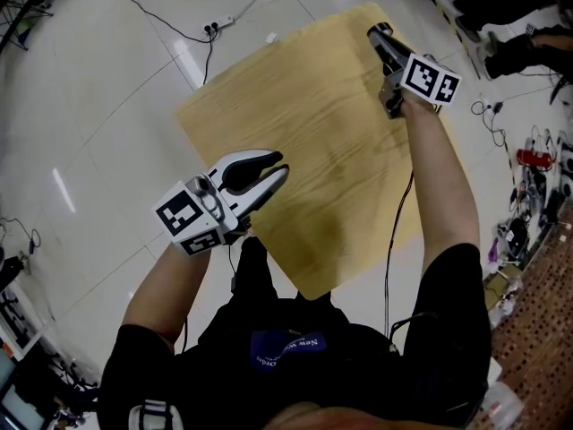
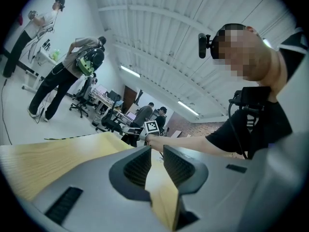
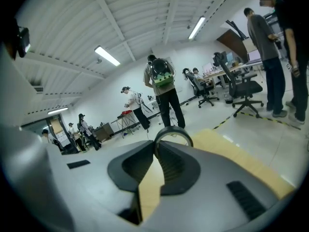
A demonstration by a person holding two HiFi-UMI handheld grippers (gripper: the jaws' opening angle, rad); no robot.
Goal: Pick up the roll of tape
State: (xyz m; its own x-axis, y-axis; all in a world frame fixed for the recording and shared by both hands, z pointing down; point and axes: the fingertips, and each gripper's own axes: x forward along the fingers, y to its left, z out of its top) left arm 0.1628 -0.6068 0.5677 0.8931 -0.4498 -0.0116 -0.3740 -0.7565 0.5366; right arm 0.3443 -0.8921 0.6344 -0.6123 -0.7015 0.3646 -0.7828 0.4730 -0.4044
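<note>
Pale tiled floor point(image 1: 107, 106) all round, cables trailing over it; one bare wooden tabletop point(image 1: 313, 150) below me. Other people stand and sit at desks far off in the hall, well away from the work.

Right gripper point(image 3: 155, 149): out over the far corner of the tabletop. In its own view the jaws are pinched nearly together on the band of the roll of tape point(image 3: 173, 128). The roll stands on edge, and its ring pokes up past the jaw tips. From the head view I can't make out the roll at all; the gripper body covers it. I also can't tell whether the roll's lower edge touches the wood or hangs just clear of it.

Left gripper point(image 2: 155, 153): near my body at the near-left edge of the tabletop, held level. Its jaws stand apart with nothing between them, only tabletop showing through the gap. It has no part in this step.

Step in hand, as I read it: the grasp is made and the lift is what remains or is just starting.

Next move calls for a straight rise with the grip kept firm. Only a thin band is pinched, so the ring could pivot or slip if I tilt or swing the gripper. Keep the left one parked.
</note>
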